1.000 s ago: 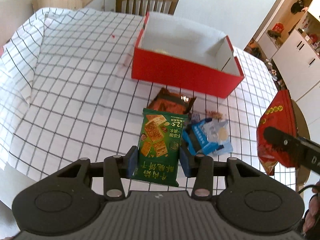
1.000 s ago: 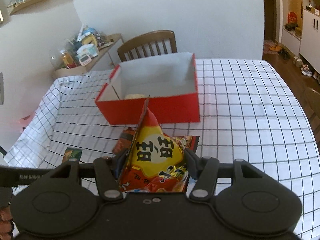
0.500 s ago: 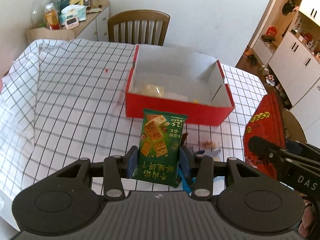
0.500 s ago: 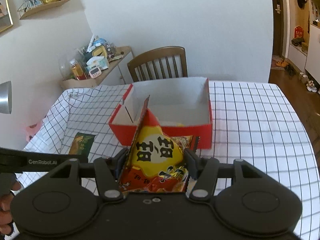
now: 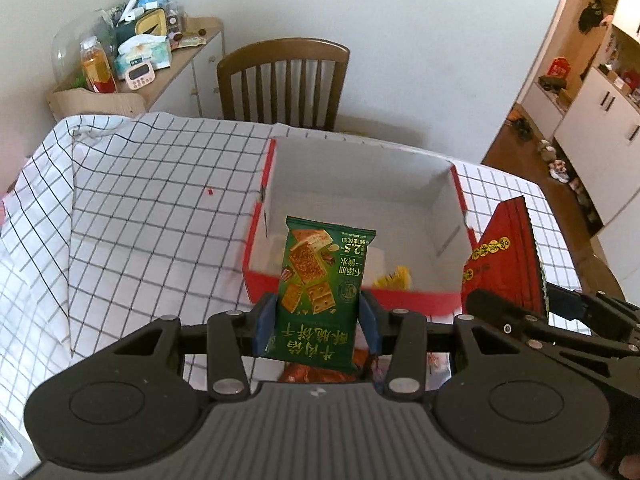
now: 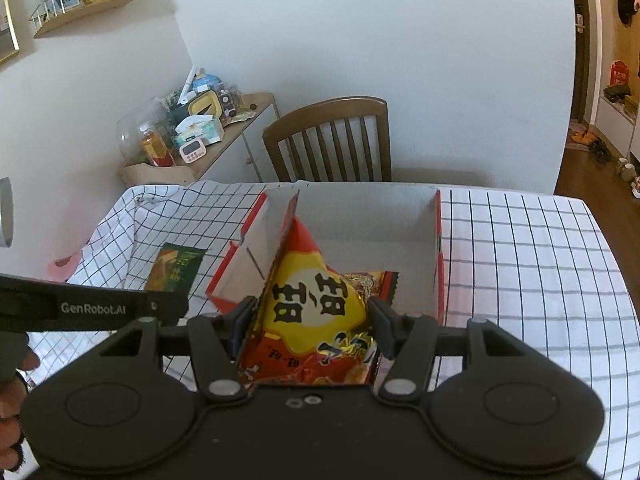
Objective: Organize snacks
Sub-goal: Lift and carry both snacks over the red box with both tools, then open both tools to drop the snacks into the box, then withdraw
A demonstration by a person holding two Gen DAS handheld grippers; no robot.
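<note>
Both tongs are pinching snacks: the left tongs (image 5: 316, 322) are clamping an upright green cracker packet (image 5: 320, 288), the right tongs (image 6: 310, 320) a red-and-yellow snack bag (image 6: 316, 312). The open red box (image 5: 440, 200) is lying just ahead and below both.

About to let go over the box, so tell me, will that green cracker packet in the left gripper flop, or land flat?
The green cracker packet stands straight above the left gripper without sagging, so probably fairly stiff. It looks thin and flat, likely light, and should land flat in the red box.
</note>
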